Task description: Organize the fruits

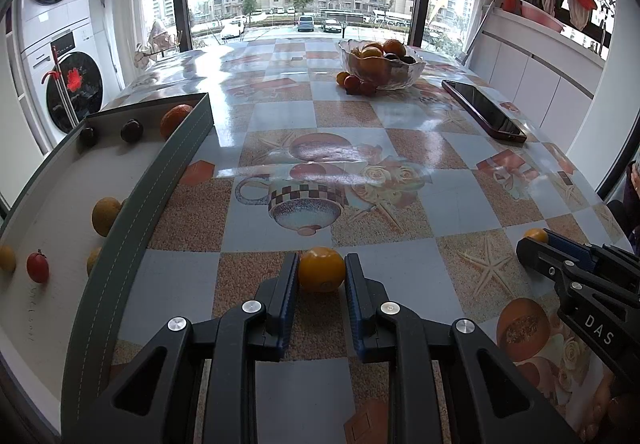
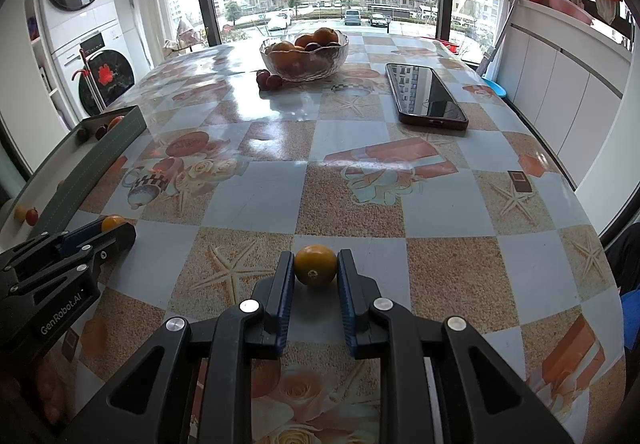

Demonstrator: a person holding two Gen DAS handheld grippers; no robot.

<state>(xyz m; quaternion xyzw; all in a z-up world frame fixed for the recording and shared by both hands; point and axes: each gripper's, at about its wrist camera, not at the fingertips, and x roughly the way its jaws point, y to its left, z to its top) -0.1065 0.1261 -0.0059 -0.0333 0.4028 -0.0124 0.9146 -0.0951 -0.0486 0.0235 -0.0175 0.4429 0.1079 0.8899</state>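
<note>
Left claw (image 1: 322, 276) pinching yellow fruit (image 1: 321, 269) on counter (image 1: 400, 148), beside tray (image 1: 132, 220). Right claw (image 2: 315, 270) pinching second yellow fruit (image 2: 315, 265), near centre. Risks: round fruit squirting out of pads, rolling off glossy counter; claws colliding; clipping tray wall.

Both the left gripper (image 1: 322, 270) and right gripper (image 2: 316, 266) have fingers closed around something.

Both wrist cams sit low behind their claws, facing the windows; shared: table (image 1: 400, 148), bowl (image 1: 382, 62), phone (image 2: 426, 94).
</note>
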